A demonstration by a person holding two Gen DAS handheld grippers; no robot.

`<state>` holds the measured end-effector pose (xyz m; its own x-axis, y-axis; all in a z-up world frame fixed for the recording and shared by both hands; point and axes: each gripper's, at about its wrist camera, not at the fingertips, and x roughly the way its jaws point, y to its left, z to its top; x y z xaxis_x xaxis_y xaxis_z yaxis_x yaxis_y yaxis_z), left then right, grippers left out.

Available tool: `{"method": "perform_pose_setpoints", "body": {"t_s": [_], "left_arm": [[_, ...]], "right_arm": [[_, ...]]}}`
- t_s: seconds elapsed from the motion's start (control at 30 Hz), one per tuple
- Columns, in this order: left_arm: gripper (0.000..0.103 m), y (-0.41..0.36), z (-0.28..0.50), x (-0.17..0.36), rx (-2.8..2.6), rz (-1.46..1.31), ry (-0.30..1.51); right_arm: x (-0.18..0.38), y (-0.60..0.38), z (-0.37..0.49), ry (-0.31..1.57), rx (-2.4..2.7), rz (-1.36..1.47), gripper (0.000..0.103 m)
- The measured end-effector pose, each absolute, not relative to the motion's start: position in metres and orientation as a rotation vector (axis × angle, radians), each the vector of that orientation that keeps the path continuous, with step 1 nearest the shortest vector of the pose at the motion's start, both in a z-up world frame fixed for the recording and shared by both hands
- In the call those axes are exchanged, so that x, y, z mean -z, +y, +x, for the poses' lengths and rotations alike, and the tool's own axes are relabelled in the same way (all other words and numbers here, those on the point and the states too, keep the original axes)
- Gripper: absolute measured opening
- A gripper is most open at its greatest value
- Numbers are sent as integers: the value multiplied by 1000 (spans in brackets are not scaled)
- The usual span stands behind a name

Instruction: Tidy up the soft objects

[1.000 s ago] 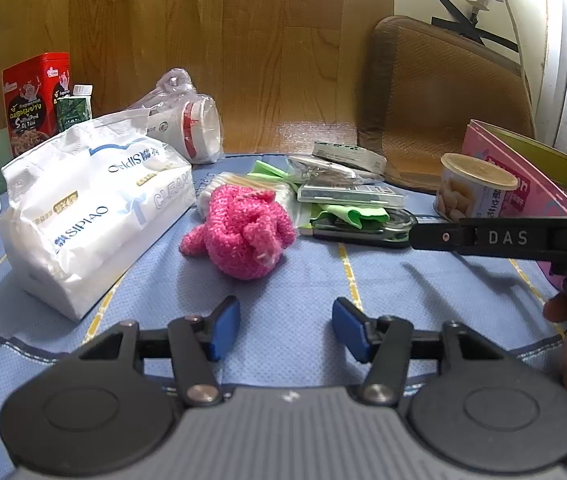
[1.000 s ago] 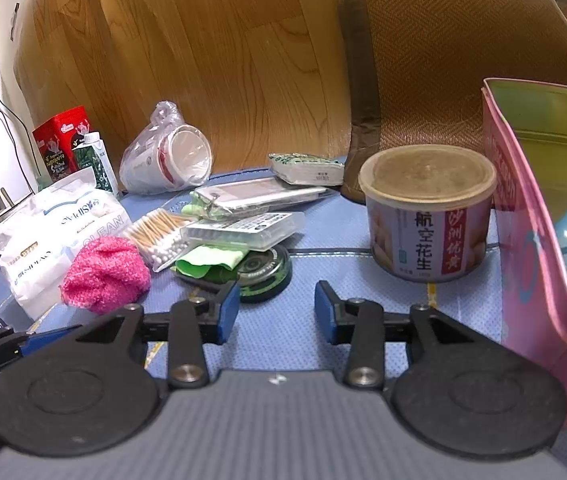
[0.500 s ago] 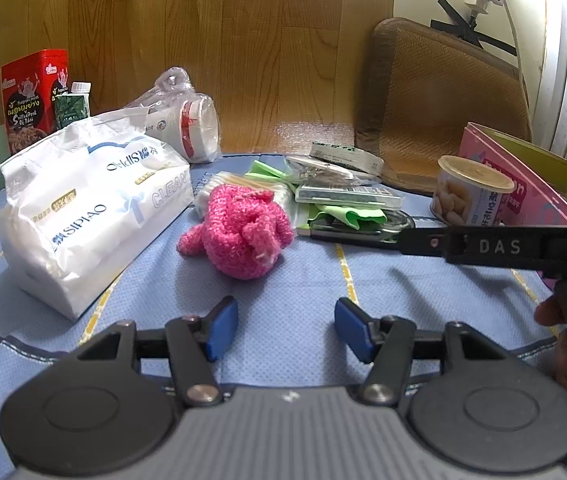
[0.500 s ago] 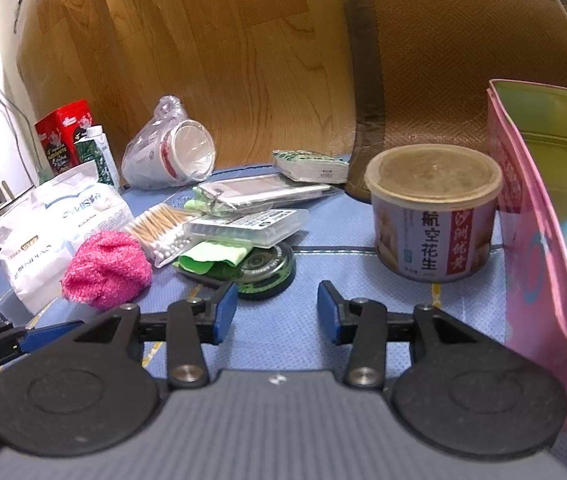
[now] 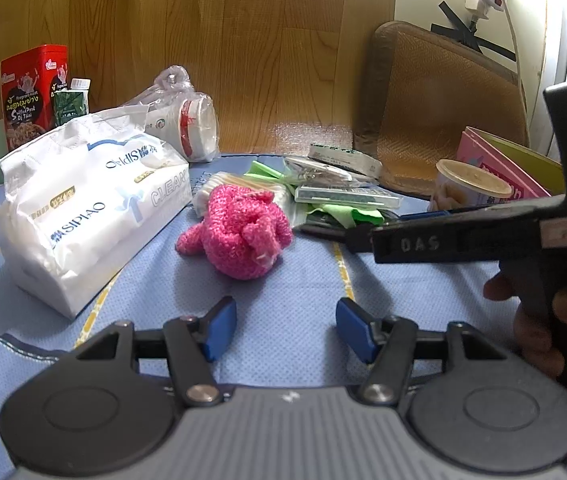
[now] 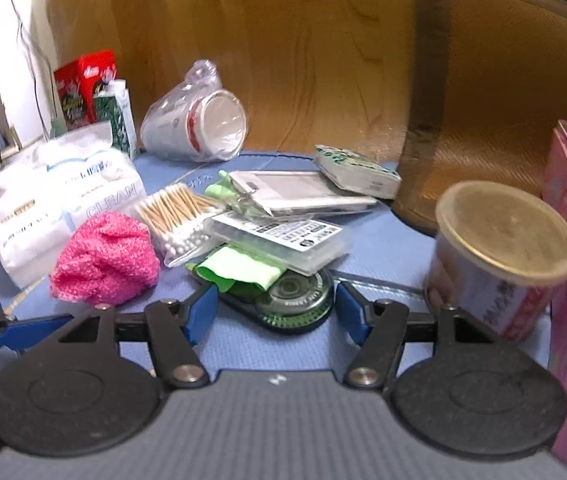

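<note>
Blue cloth covers your bench point(image 5: 303, 280). Beside the white tissue pack point(image 5: 83, 208) lies the pink knitted ball point(image 5: 243, 236). Your left gripper point(image 5: 286, 330) and right gripper point(image 6: 277, 314) both hover with fingers spread, holding nothing.

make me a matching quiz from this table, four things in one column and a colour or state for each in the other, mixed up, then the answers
Things:
1. knitted cloth
2. tissue pack
3. paper cups
4. peanut can

Descriptions:
A. lying on their side inside a clear plastic bag
B. bright pink, bunched up on the blue tablecloth
C. upright with its lid on, beside the pink box
D. white soft pack with blue print

Pairs: 1-B, 2-D, 3-A, 4-C
</note>
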<state>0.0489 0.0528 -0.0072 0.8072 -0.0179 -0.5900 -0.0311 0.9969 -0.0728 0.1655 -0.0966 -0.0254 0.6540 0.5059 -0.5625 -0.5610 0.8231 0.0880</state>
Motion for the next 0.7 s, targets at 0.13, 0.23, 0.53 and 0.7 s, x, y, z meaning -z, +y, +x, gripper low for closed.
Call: {"method": "perform_pose_setpoints", "body": {"t_s": [0.13, 0.23, 0.53, 0.7], "left_arm": [[58, 52, 49, 7, -5, -79, 632], [58, 52, 49, 7, -4, -78, 633], [73, 60, 45, 5, 20, -132, 609], [73, 72, 43, 3, 12, -207, 590]], "right_arm": [[26, -91, 155, 572, -590, -180, 45], [26, -98, 146, 562, -585, -189, 37], [23, -138, 115, 564, -533, -173, 3], [8, -135, 118, 532, -582, -102, 20]]}}
